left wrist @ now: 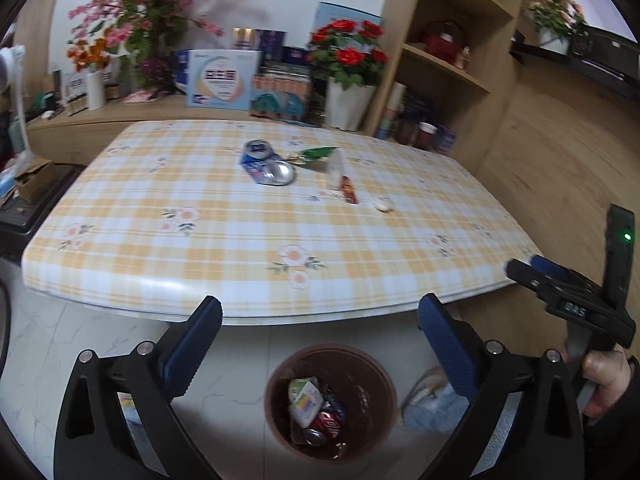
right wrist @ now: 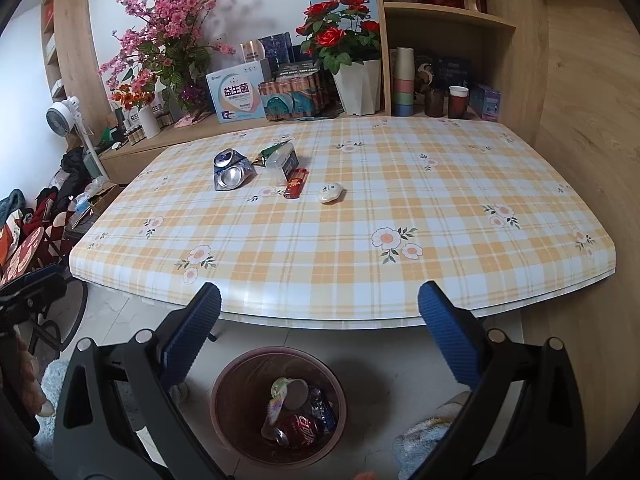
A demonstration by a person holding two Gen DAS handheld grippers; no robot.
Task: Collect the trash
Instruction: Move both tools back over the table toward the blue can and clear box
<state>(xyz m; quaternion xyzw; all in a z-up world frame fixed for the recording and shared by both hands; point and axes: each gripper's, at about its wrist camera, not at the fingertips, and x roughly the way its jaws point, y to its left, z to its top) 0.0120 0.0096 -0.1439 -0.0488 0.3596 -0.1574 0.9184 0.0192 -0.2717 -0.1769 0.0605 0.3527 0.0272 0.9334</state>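
My left gripper (left wrist: 320, 308) is open and empty, poised over a brown bin (left wrist: 372, 388) on the floor in front of the table (left wrist: 224, 248). My right gripper (right wrist: 320, 294) is open and empty too, above the same bin (right wrist: 236, 396). Inside the bin lie a red cola can (right wrist: 298, 430) and a pale wrapper (right wrist: 285, 390). On the checked tablecloth sit a crushed blue can (right wrist: 232, 170), a green wrapper (right wrist: 272, 150), a clear plastic bottle (right wrist: 282, 160), a red packet (right wrist: 296, 183) and a small white lump (right wrist: 330, 193).
Behind the table a low wooden ledge carries flower pots (right wrist: 358, 84), boxes (right wrist: 236, 96) and cups. A tall shelf (right wrist: 440, 20) rises at the back right. A fan (right wrist: 64, 114) and piled clothes stand left. A pale fluffy slipper (left wrist: 432, 400) lies beside the bin.
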